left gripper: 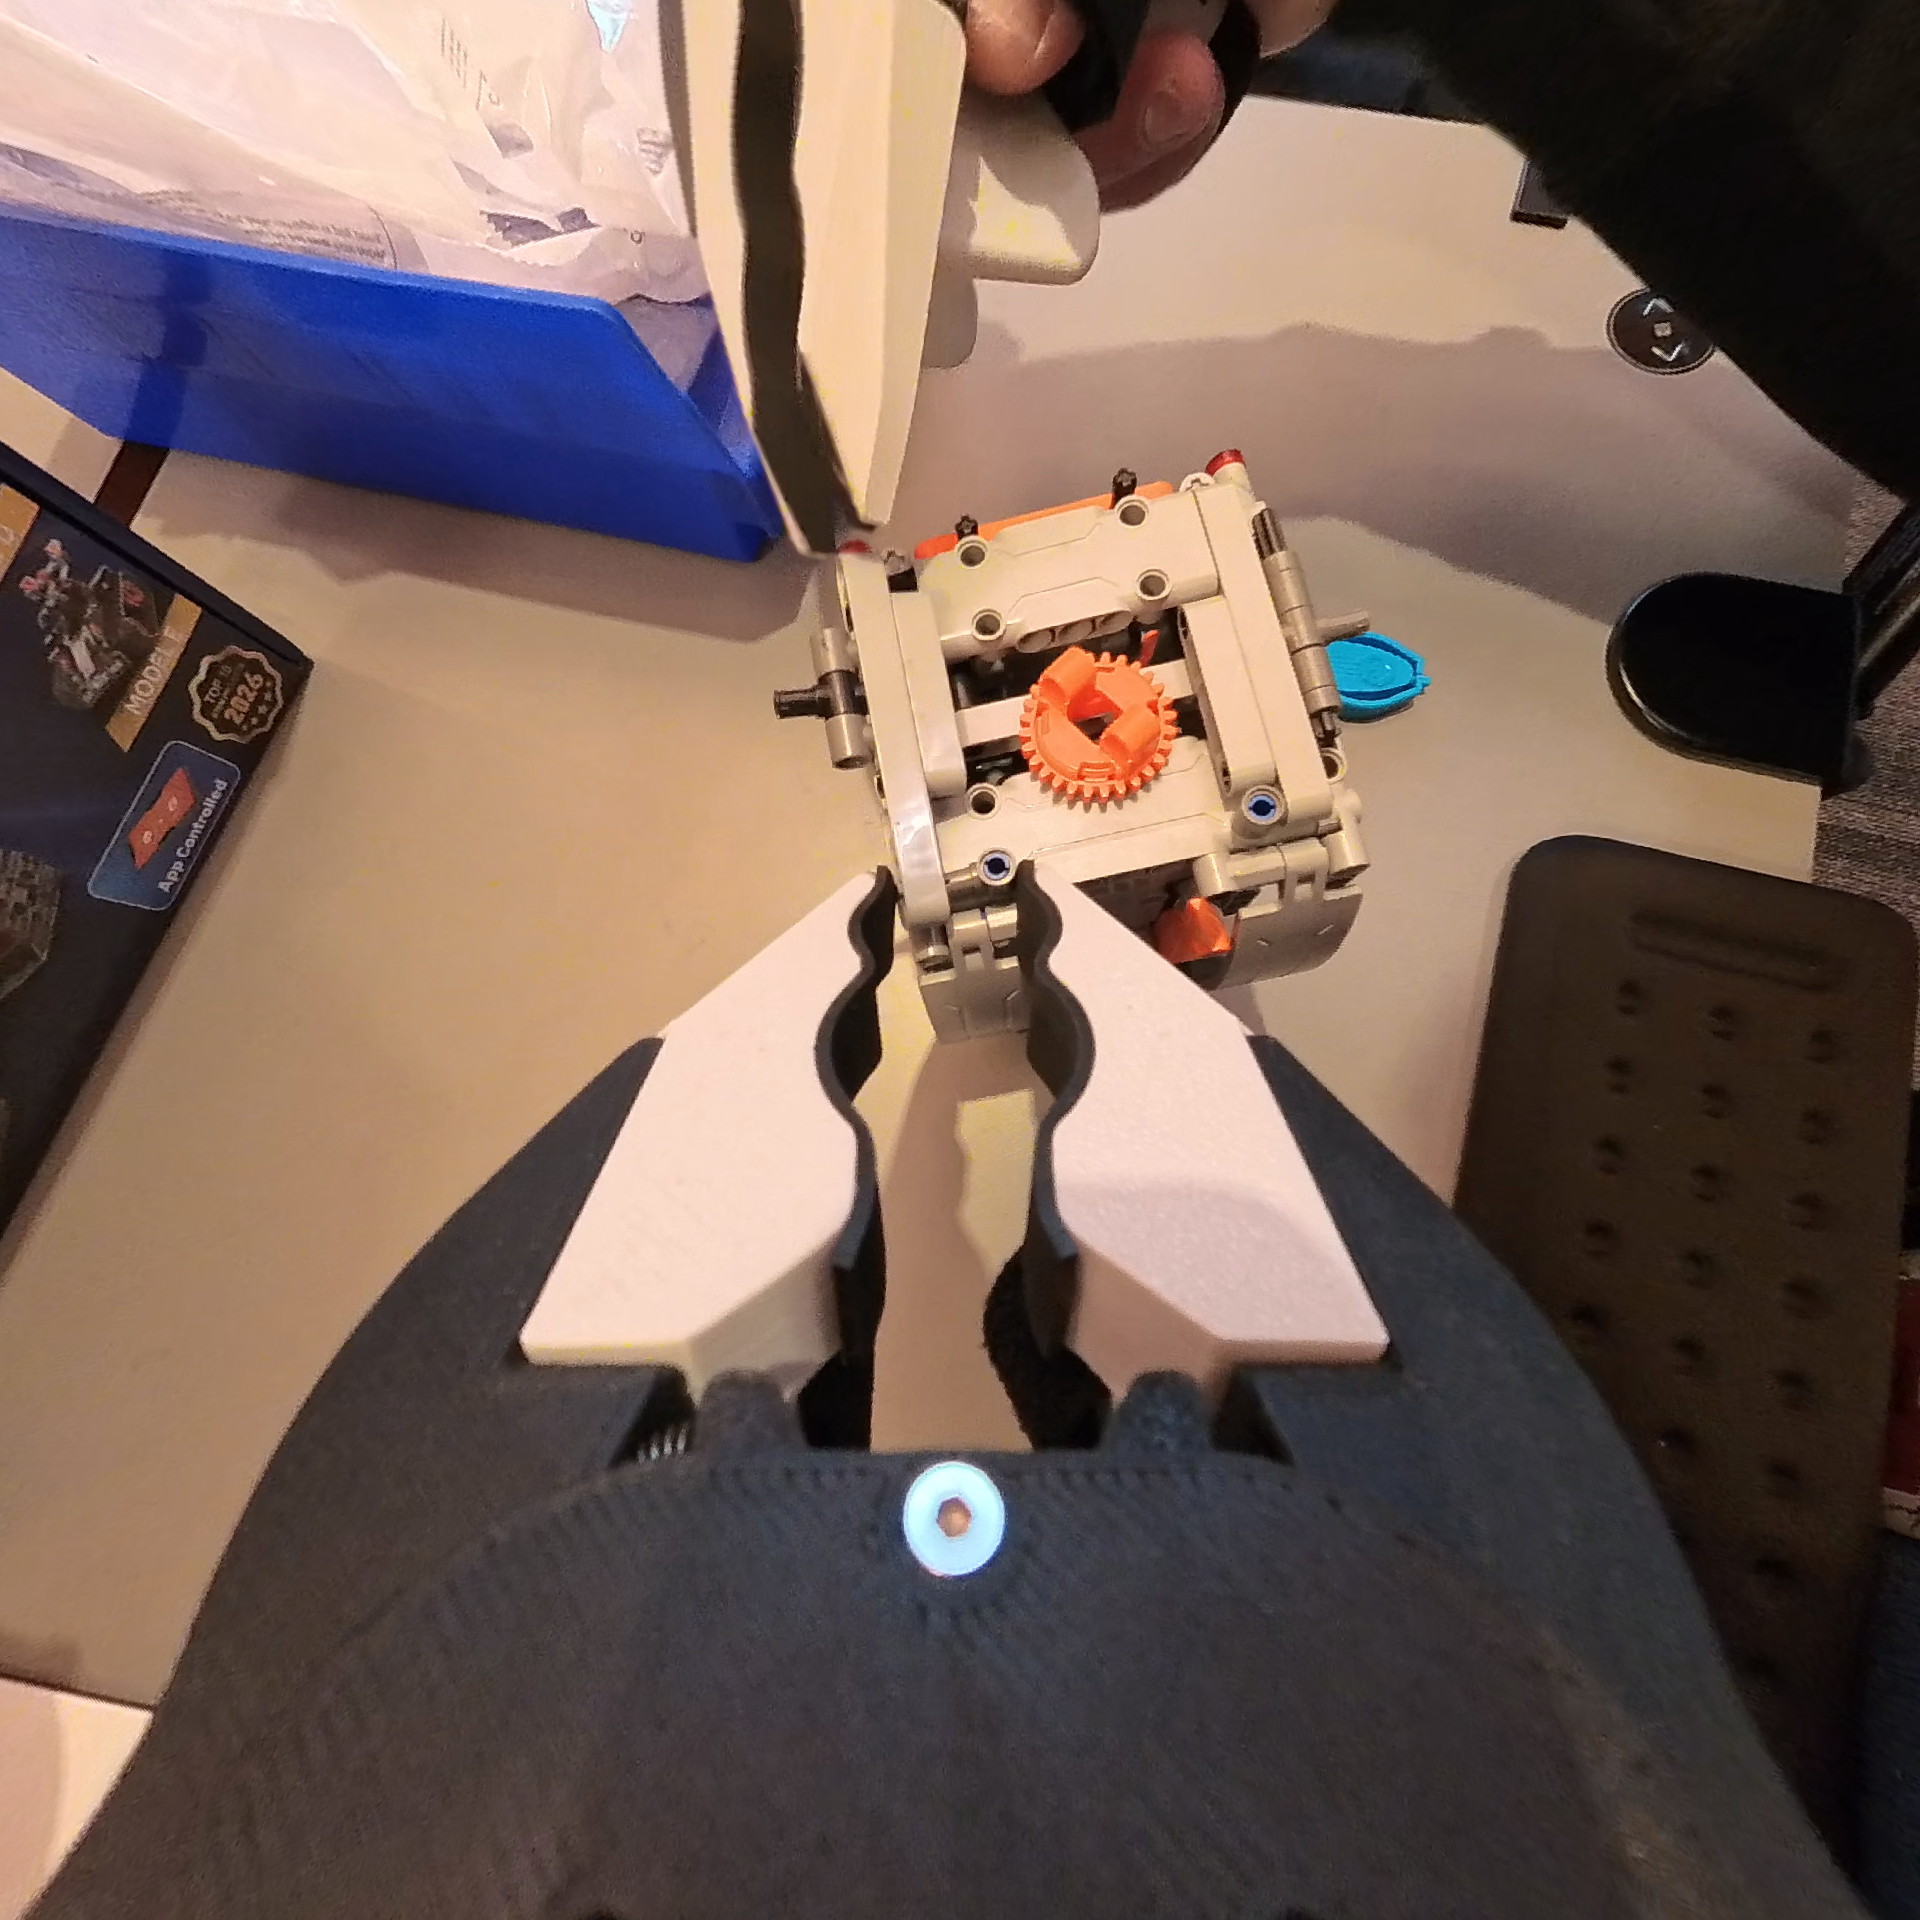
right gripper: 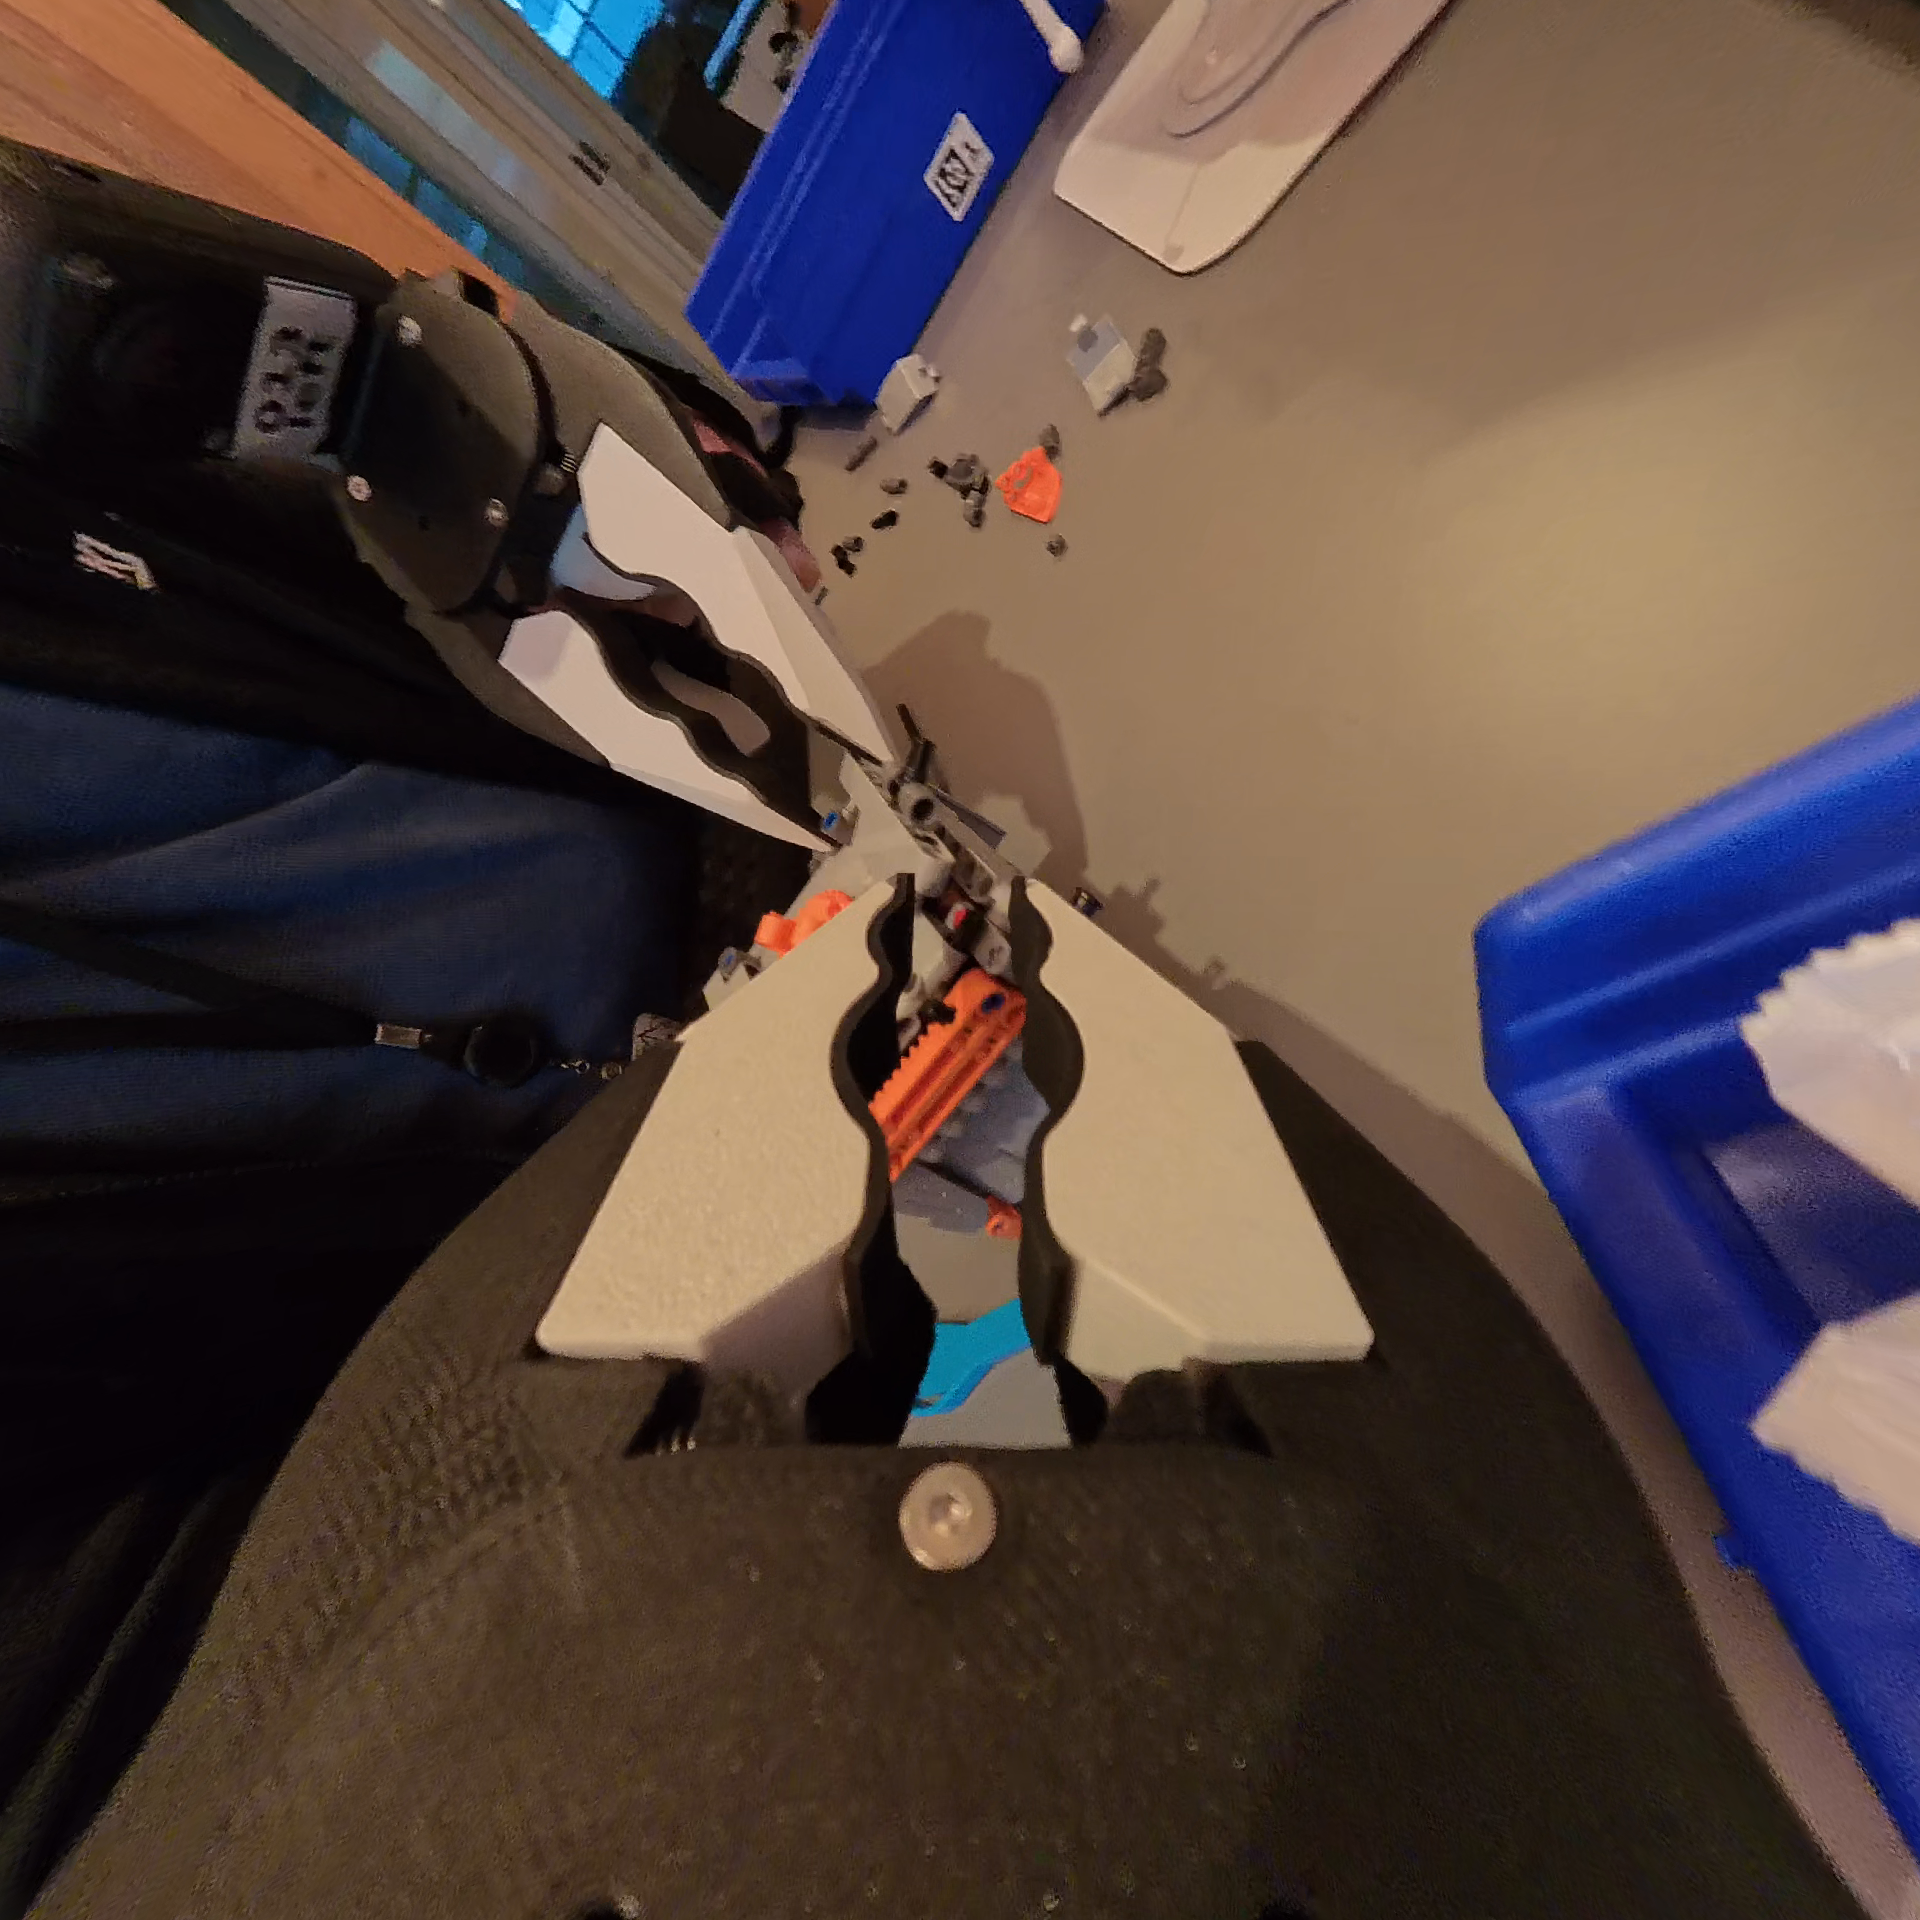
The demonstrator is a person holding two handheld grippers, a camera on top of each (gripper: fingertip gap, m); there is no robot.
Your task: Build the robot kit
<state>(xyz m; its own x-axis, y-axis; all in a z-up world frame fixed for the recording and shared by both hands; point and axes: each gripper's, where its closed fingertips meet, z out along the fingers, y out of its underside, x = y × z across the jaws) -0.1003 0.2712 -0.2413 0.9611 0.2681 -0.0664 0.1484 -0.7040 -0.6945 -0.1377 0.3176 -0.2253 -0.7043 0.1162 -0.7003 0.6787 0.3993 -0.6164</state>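
Grey and orange toy-brick gearbox block (left gripper: 1091, 727) sits mid-table (left gripper: 468, 831), near the front edge. Left hand-held gripper (left gripper: 956, 883) clenched on its near grey corner; right hand-held gripper (right gripper: 961, 894) clamps its far corner. Blue plastic bin (left gripper: 395, 374) behind, toward the back edge.
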